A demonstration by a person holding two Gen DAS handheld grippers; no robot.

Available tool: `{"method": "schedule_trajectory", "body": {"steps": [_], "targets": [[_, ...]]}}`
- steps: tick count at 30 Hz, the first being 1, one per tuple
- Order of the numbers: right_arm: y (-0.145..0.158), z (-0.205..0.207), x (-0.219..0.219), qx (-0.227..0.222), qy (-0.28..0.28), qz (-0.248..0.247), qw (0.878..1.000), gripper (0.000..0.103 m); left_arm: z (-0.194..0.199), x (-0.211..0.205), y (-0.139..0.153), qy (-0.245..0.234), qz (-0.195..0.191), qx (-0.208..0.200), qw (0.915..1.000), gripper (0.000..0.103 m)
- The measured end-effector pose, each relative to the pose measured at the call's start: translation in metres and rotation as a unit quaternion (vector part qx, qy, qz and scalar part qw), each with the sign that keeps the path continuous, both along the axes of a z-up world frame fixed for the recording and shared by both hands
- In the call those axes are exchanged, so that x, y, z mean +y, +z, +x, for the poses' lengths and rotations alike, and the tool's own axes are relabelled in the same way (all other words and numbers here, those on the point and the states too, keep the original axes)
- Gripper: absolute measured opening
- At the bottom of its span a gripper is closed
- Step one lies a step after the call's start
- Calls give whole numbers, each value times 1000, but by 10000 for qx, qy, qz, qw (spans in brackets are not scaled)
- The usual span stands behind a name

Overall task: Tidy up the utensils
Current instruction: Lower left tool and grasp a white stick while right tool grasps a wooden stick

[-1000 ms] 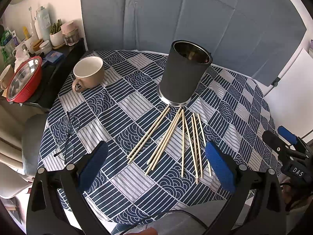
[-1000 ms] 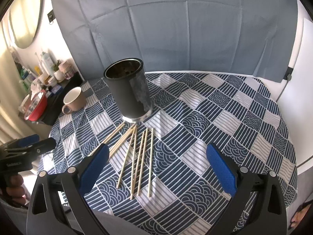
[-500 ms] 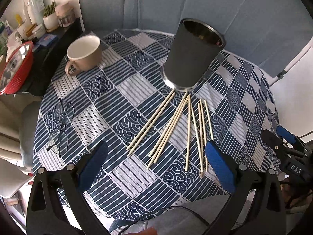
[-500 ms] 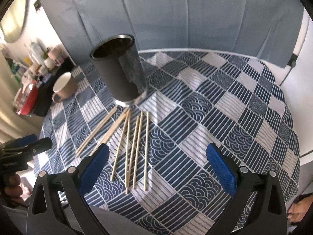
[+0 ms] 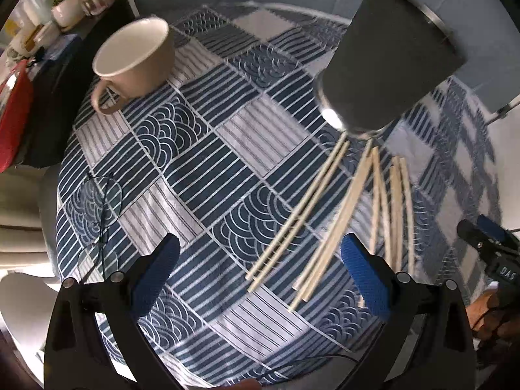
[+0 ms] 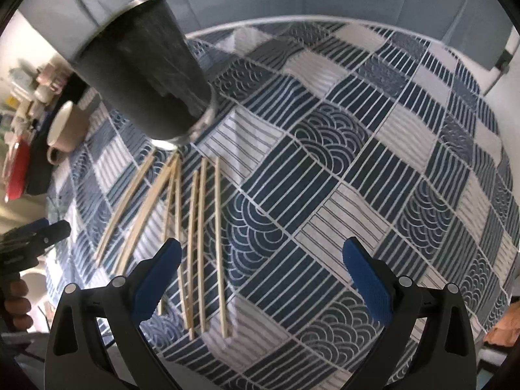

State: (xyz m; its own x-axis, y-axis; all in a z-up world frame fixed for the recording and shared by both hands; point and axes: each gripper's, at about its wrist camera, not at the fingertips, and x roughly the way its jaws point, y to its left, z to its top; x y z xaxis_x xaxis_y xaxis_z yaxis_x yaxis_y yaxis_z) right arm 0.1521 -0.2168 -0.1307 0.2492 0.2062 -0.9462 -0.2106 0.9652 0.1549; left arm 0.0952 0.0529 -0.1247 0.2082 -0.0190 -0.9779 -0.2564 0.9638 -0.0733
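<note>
Left wrist view
- Your left claw (image 5: 256, 274): blue pads spread wide, gripping nothing, hovering low over the surface (image 5: 208, 149).
- Chopsticks (image 5: 338, 214): loose on the patterned cloth, fanned out from the foot of the holder; the 2 leftmost lie between your pads, the others run under or past the right pad. This side of the frame is blurred, so you cannot count them exactly here.
- Holder (image 5: 390, 61): dark cylinder with a metal rim, upright, just beyond the far tips of the chopsticks.
- Mug (image 5: 136, 58): beige, upright, well apart from the chopsticks on the left.
- Glasses (image 5: 97, 214): lying flat near the left edge.
- Your right claw (image 5: 484, 230): seen at the right edge, side-on.

Right wrist view
- Your right claw (image 6: 263, 278): pads wide apart, empty, above the cloth.
- Chopsticks (image 6: 201, 237): left of centre, their near ends beside and under the left pad.
- Holder (image 6: 143, 74): upright at upper left, by the far tips.
- Left claw (image 6: 48, 230): at the left edge.
</note>
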Motion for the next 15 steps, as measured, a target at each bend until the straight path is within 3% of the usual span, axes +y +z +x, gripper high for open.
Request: {"method": "schedule_trajectory", "body": {"steps": [6,11,15], "targets": [[-29,17,5,188,32,-80,9998,95,14,6,-40,-11,-64,522,9986,97],[-52,23,15,440,127,-244,9987,95,21,9,-53,-116,106,698,9974,97],[-58,26,25,361,295,-543,9974,95,24,15,-58,-145,37,734,9972,97]]}}
